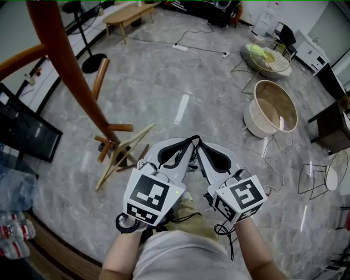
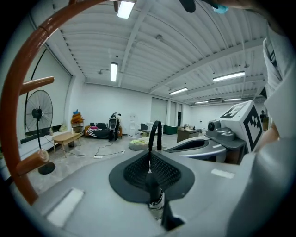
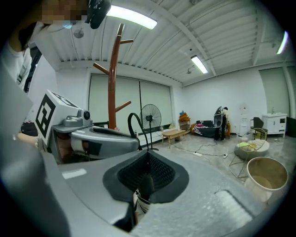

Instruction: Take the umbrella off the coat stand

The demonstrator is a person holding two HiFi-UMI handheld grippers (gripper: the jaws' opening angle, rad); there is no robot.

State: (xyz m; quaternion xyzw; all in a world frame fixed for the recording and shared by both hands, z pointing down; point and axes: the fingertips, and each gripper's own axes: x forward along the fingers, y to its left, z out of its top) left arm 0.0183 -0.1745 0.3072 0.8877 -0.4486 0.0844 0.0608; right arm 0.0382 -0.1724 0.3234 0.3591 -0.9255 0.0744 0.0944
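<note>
The brown wooden coat stand rises at the left, its trunk and pegs also showing in the left gripper view and the right gripper view. No umbrella hangs on the pegs I can see. My two grippers are side by side close to my body, tips almost touching. The left gripper has its pads together, and a thin black loop rises from the seam at its tips. What the loop belongs to is hidden under the grippers. The right gripper is shut and holds nothing.
The stand's wooden feet spread on the grey floor just left of the grippers. A round pale basket, a wire basket and a wire chair are at the right. A fan base and low bench stand farther off.
</note>
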